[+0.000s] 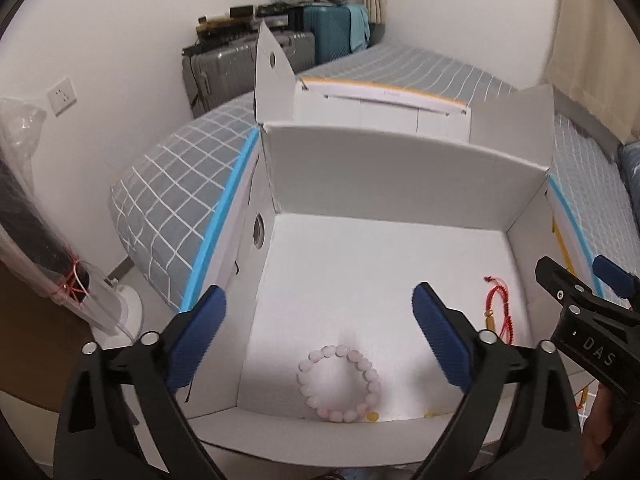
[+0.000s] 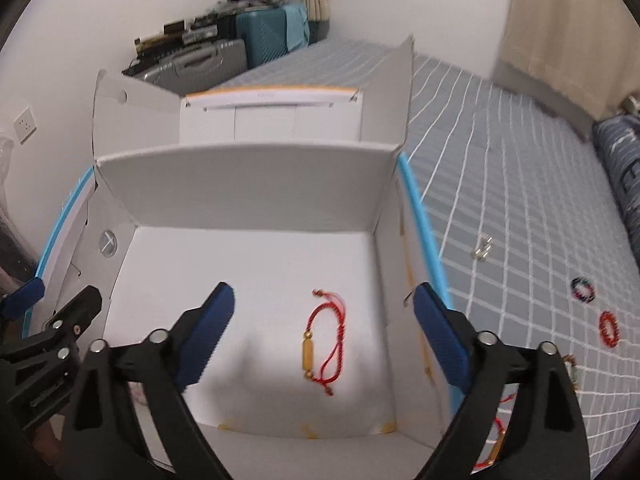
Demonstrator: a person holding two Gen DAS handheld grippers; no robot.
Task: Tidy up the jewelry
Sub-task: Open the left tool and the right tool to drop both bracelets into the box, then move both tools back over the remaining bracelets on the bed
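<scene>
Both my claws hang over the white box (image 1: 384, 184) on the bed (image 2: 500, 184), tilted down into it. My left claw (image 1: 320, 336) is spread wide, blue pads (image 1: 438, 340) far apart, nothing between them but air. Right below, on the box floor near the front wall, lies the pink bead bracelet (image 1: 339, 383), flat and round, touching neither pad. Off to its right, near the right wall, there's the red cord bracelet (image 1: 500, 312) with its gold tube. My right claw (image 1: 568, 280) pokes in at the edge of the left view, black arm and blue tip over the box's right rim. Switching to the right view: that claw (image 2: 324, 336) is wide apart too, empty, and the red cord bracelet (image 2: 322, 344) lies loose on the floor between and beneath the pads (image 2: 208, 332), well clear of both. The left claw (image 2: 52, 312) shows at the far left there, by the box's left wall. The box flaps stand up, back wall upright, blue stripe (image 2: 420, 232) running along the outer side. Out on the checked bedspread to the right of the box, more pieces wait: a small silver piece (image 2: 483, 247) near the box, a dark multicoloured ring (image 2: 582, 290) farther out, a red bead ring (image 2: 609, 329) just below it, well apart from the box. Another red cord with a gold tube (image 2: 498, 444) peeks out behind my right finger, partly hidden. Suitcases (image 1: 280, 48) are stacked against the far wall.
</scene>
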